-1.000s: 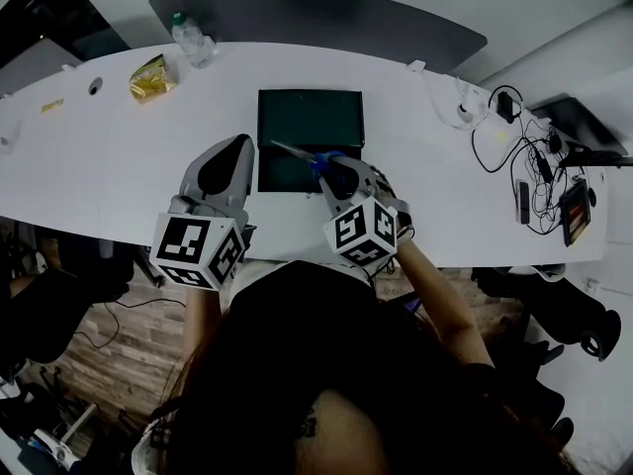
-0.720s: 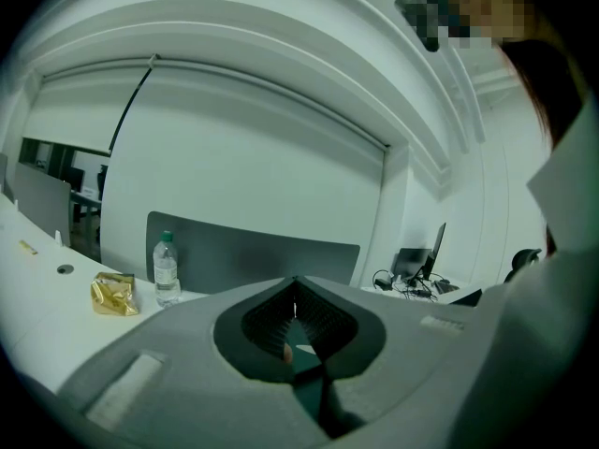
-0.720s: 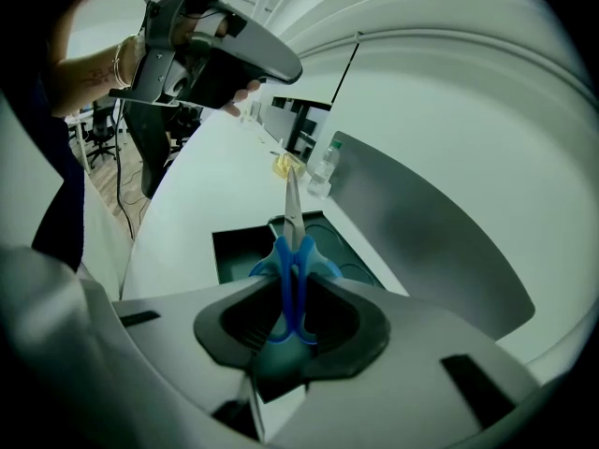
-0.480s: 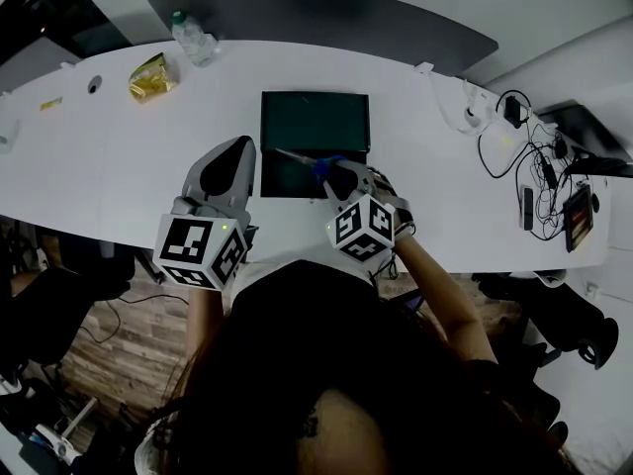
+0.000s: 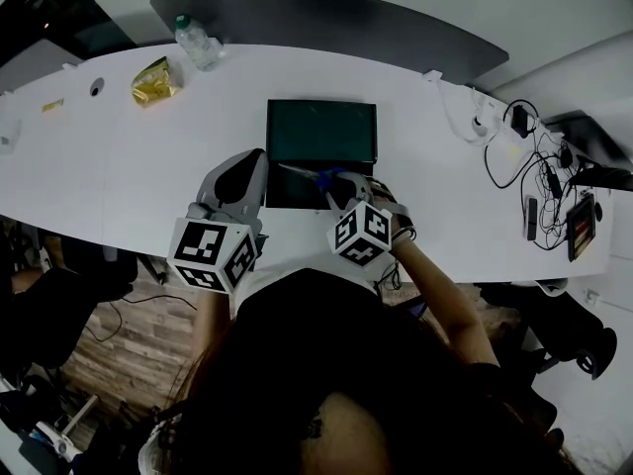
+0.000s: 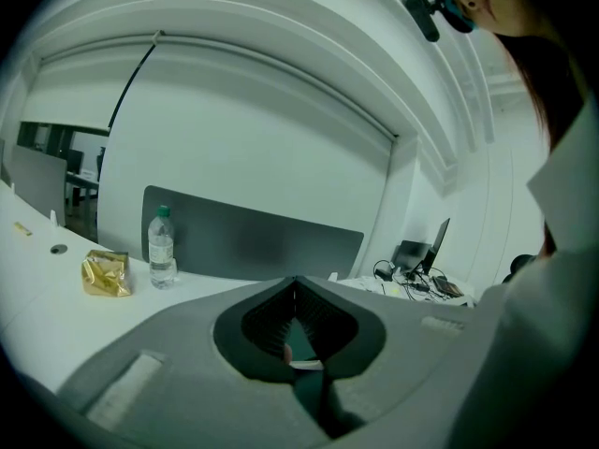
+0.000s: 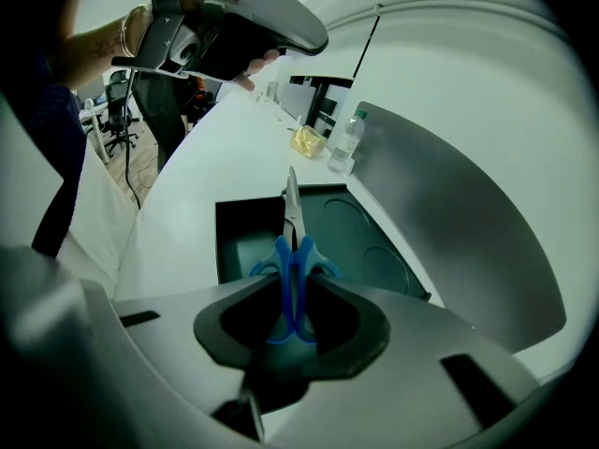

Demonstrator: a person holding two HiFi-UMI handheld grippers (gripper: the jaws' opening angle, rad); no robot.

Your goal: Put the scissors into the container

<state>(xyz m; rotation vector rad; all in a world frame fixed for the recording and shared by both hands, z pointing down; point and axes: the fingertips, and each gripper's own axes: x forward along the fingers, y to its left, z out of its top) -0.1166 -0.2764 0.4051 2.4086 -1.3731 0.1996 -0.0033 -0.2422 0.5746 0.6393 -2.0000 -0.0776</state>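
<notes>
A dark green container (image 5: pixel 321 132) lies on the white table (image 5: pixel 119 156). Blue-handled scissors (image 5: pixel 318 175) hang over its near part, blades pointing left. My right gripper (image 5: pixel 338 188) is shut on the handles. In the right gripper view the scissors (image 7: pixel 292 279) stand edge-on between the jaws, and the blades (image 7: pixel 291 204) reach out over the container (image 7: pixel 239 241). My left gripper (image 5: pixel 249 171) hovers just left of the container, shut and holding nothing. In the left gripper view its jaws (image 6: pixel 296 286) meet at the tips.
A water bottle (image 5: pixel 198 40) and a yellow snack packet (image 5: pixel 156 79) sit at the far left of the table. Cables and small devices (image 5: pixel 544 186) crowd the right end. A grey divider panel (image 5: pixel 326 18) runs along the far edge.
The head view has drifted a little. Both grippers and the scissors keep nearly the same place over the container's near part, and the grip on the handles is unchanged.
</notes>
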